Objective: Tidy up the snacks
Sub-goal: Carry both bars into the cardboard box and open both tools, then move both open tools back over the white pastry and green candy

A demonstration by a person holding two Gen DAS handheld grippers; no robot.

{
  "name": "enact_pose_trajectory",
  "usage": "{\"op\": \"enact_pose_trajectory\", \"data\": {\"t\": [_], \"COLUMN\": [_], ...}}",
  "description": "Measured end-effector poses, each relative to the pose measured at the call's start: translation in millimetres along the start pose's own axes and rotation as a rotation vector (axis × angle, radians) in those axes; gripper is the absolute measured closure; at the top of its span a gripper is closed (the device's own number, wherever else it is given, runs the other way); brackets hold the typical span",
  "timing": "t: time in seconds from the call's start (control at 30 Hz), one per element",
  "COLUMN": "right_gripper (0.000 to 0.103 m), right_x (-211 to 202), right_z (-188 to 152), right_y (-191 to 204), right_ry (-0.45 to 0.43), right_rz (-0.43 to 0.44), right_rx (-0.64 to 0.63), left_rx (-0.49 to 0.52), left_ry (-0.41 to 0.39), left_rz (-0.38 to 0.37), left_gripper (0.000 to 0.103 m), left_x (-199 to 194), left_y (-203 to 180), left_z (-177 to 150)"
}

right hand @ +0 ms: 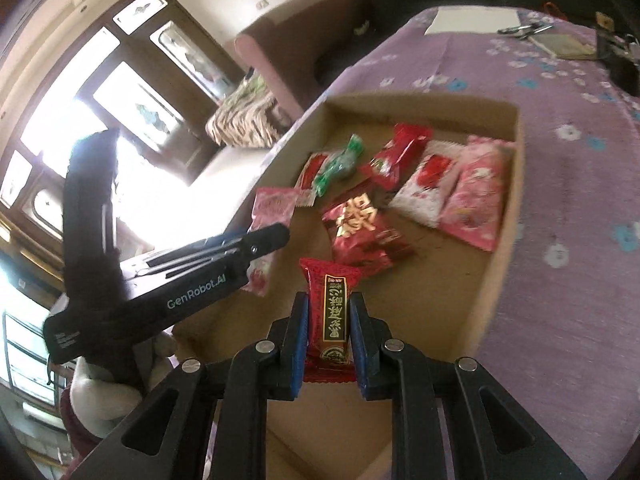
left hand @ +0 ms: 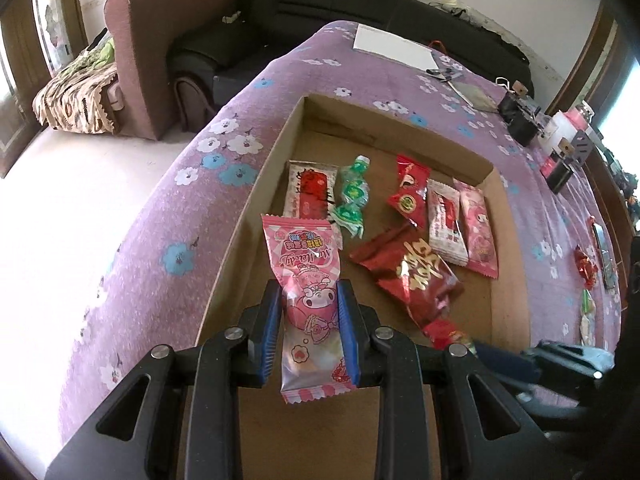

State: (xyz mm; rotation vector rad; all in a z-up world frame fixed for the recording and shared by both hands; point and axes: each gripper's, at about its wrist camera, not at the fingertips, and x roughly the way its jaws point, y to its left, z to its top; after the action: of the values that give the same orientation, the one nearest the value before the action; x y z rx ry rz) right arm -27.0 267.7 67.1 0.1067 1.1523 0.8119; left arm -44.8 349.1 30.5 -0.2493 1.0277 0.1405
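A shallow cardboard box [left hand: 256, 184] lies on the purple flowered cloth and holds several snack packets. My left gripper [left hand: 308, 292] is shut on a pink cartoon snack packet [left hand: 306, 280] and holds it over the box's near left side. My right gripper [right hand: 329, 300] is shut on a red snack bar with a gold label [right hand: 330, 312] above the box's near edge [right hand: 476, 320]. In the right wrist view the left gripper [right hand: 264, 240] shows at the left with the pink packet [right hand: 272, 204]. A large red packet [left hand: 412, 276] lies mid-box.
Two loose candies [left hand: 586, 270] lie on the cloth right of the box. Black devices [left hand: 518, 114], a white sheet [left hand: 392, 46] and a notebook sit at the table's far end. A brown armchair [left hand: 160, 40] and black sofa stand beyond.
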Motion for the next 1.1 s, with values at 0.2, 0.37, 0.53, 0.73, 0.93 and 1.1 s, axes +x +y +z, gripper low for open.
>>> {"op": "enact_pose_trajectory", "data": {"t": [0.2,0.37,0.53,0.73,0.93,1.1], "right_gripper": [0.080,0.070,0.066,0.061,0.056,0.056], "right_x": [23.9,18.4,-13.8,-62.6,-104.4,-132.3], "right_z": [4.9,1.3,-7.2,-27.1,-47.4,-65.4], "right_y": [8.6,9.2,5.4,-9.4,-42.1,-81.4], "right_ry": [0.030,-0.005,-0.079,-0.181,-0.250,-0.296], "right_rz": [-0.019,-0.004,-0.006,-0.035,-0.077,-0.100], "right_rx": [-0.015,-0.024,-0.039,-0.032,0.024,0.104], "left_rx": [-0.030,-0.048,-0.034,0.013,0.058,0.140], "left_ry": [0.002,-0.053,-0.140,-0.188,-0.177,-0.195], "left_rz": [-0.027,-0.043,-0.034,-0.040,-0.032,0.002], "left_gripper": [0.077,0.077,0.063,0.047,0.042,0.038], "left_x": [-4.0,-29.0,-63.6,-88.8,-93.0,-97.9], "left_y": [8.7,10.5,-5.3,-39.2,-77.8,-113.5], "left_z": [0.0,-6.0,-19.4,-39.1,-57.7,-75.0]}}
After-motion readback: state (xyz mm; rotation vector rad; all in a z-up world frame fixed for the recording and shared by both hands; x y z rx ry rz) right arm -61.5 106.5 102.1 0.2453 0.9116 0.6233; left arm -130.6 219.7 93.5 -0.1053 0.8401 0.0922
